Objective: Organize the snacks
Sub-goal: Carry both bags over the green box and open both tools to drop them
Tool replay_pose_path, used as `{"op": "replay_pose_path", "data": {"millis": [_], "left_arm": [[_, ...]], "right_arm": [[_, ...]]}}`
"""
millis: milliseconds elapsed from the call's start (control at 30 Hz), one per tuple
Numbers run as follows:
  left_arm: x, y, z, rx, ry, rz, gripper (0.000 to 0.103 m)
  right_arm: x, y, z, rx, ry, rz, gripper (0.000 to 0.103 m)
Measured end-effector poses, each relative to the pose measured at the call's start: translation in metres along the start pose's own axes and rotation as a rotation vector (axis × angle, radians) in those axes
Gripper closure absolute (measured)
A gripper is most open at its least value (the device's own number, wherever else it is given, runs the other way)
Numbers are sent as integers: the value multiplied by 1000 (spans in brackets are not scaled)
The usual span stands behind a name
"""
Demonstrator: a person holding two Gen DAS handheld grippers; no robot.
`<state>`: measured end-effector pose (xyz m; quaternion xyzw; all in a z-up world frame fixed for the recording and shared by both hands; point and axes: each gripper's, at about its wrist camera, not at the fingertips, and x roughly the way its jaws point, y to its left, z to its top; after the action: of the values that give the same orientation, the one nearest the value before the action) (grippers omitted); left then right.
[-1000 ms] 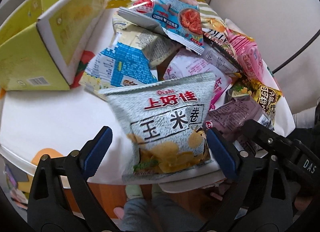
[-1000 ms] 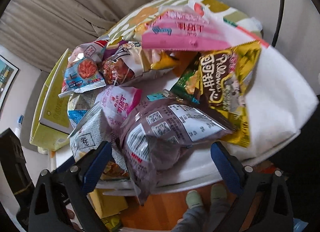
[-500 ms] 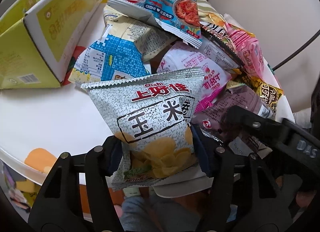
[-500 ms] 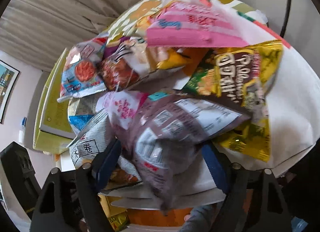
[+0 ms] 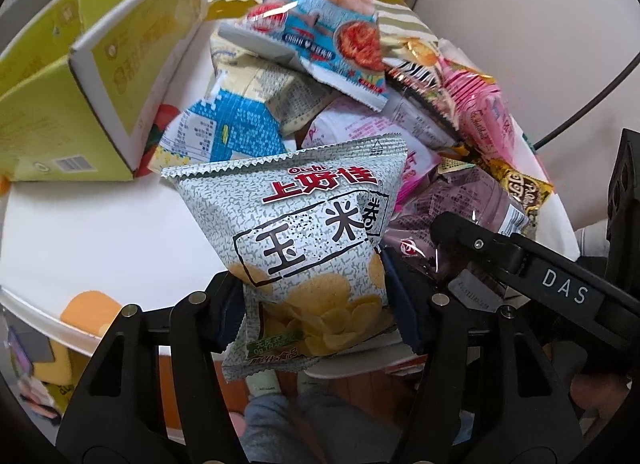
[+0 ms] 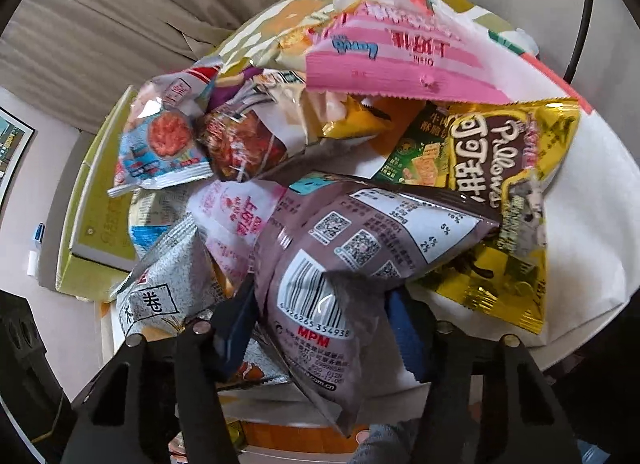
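Left wrist view, left to right. Yellow-green cardboard box [image 5: 80,75] at 10 o'clock, open flap toward the pile, resting on the round white table [image 5: 92,232]. At centre, the left gripper [image 5: 316,304] is clamped on the lower part of a grey speckled Oishi corn-roll bag [image 5: 304,232]; both blue pads press its sides and the bag stands upright between them, its lower edge hanging past the table rim. Behind it at 12 o'clock, a blue-and-white bag [image 5: 224,131], with a light-blue shrimp-cracker bag [image 5: 328,39] on top of the pile. At 2 o'clock, a pink striped bag [image 5: 484,111]. At 3 o'clock, the purple bag [image 5: 460,199], with the black frame of the other tool across it.

Right wrist view, left to right. Grey bag at 8 o'clock, just beside the purple one. At centre, the right gripper [image 6: 320,324] is closed on the barcode end of the purple bag, fingers pinching the film; the bag's far end lies on the pile. At 2 o'clock, a gold cocoa Pillows bag [image 6: 500,183], partly under the purple bag.
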<state>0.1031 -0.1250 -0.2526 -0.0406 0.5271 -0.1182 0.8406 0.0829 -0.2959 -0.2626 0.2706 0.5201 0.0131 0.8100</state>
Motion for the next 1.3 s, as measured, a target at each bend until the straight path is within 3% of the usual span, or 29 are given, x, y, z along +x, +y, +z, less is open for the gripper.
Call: {"op": "replay_pose_path", "data": {"millis": [367,633,867,1000,1167,1300], "left_arm": [[-77,-12,13,-3,-134,53,45],[-129,12,36,-35,-244,100,45],[-156,71,72,-69,-318,130,44],[-167,116,94,-79,-327,140,44],[-166,179,128,-72,-302,163,44],[-149,231,152,-75,-246,170,44]], "right_arm": [[-68,22,6,-80,-86,49,46],[-117,47,26,-238,-186,49,46],[-125,129,44,-457,-261,56,46],[-116,179,44,-517,-272,89,46],[-89,240,46,-568,-251,116,46],[-57,281,50,-600,-220,88,46]]}}
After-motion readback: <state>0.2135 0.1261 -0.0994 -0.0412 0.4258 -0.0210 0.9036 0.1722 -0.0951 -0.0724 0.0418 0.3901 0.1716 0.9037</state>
